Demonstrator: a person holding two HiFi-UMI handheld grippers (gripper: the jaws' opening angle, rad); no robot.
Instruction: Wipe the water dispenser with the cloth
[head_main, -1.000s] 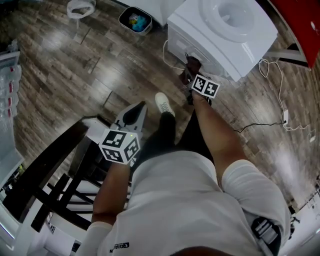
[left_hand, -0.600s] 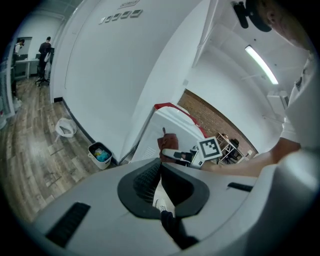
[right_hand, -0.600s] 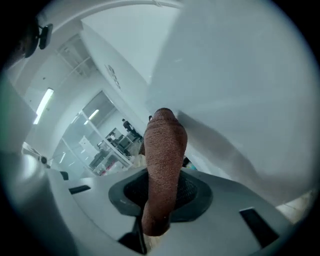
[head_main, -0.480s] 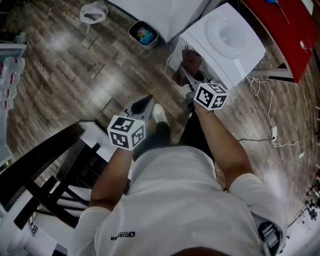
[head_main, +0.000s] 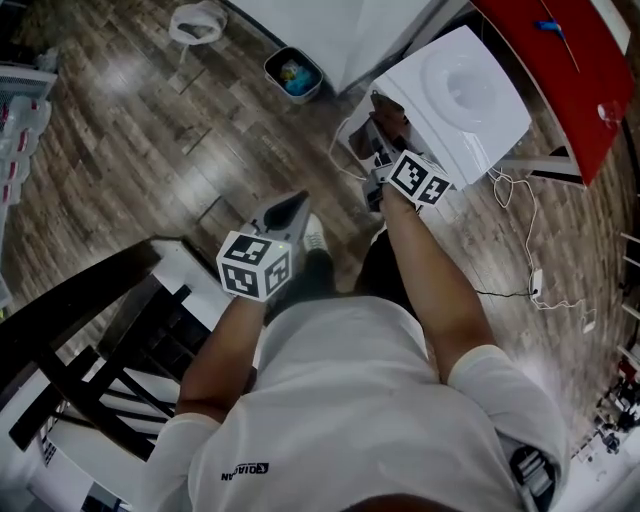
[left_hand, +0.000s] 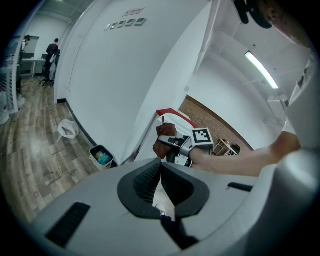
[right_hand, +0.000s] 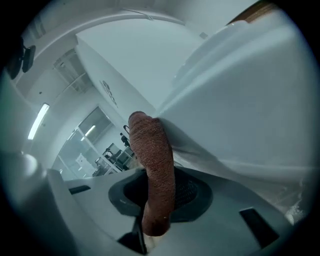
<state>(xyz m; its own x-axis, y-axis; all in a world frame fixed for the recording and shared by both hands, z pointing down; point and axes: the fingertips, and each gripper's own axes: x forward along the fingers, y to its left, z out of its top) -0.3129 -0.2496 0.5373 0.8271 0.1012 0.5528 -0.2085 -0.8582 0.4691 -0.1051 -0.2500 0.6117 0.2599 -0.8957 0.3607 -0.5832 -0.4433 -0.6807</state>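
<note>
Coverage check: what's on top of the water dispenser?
Water dispenser top: only a bare round bottle well. Brown cloth in the right gripper lies against its near upper edge, covering what's behind it.

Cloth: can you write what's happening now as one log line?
right tongs: shut on cloth | cloth: up against water dispenser side | left tongs: shut, empty, away from dispenser

Cloth (head_main: 387, 117) against water dispenser (head_main: 432, 112) front
</note>
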